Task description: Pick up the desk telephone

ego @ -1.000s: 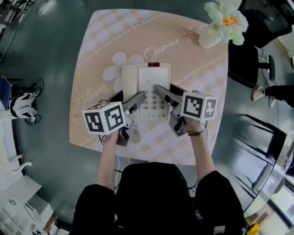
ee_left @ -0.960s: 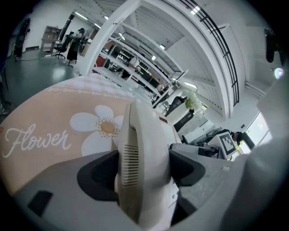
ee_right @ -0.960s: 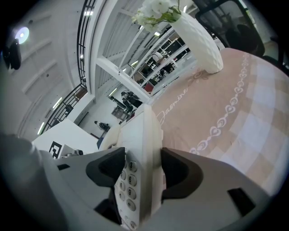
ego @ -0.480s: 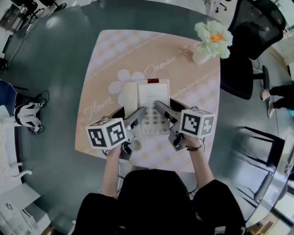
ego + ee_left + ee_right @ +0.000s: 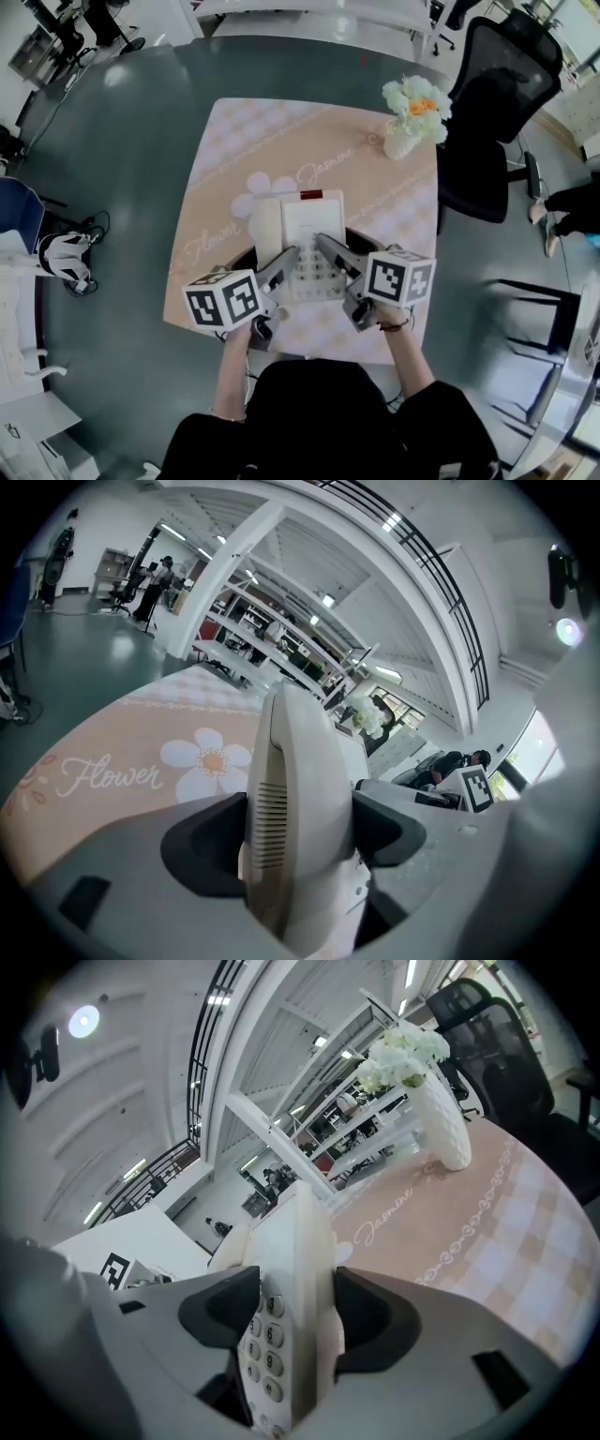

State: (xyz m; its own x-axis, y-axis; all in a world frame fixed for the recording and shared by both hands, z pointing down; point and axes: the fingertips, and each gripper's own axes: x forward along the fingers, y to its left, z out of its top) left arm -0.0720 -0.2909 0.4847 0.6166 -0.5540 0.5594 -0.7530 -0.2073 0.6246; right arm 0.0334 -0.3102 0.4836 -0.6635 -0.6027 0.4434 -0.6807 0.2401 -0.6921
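Desk telephone [image 5: 302, 234] shows larger against the table [image 5: 394, 216] than a second ago: it is now lifted above the table. Left gripper [image 5: 300, 827] fingers pinch the handset [image 5: 300, 761]. Right gripper [image 5: 286, 1312] fingers clamp the keypad [image 5: 261, 1354] side, keys 6 and 9 legible. Print on the table reads "Flower" and "Jasmine". White vase [image 5: 398, 142] holds pale flowers [image 5: 405, 94].

Desk telephone [image 5: 312, 214] on table [image 5: 234, 141]; vase [image 5: 397, 142] behind, rightward
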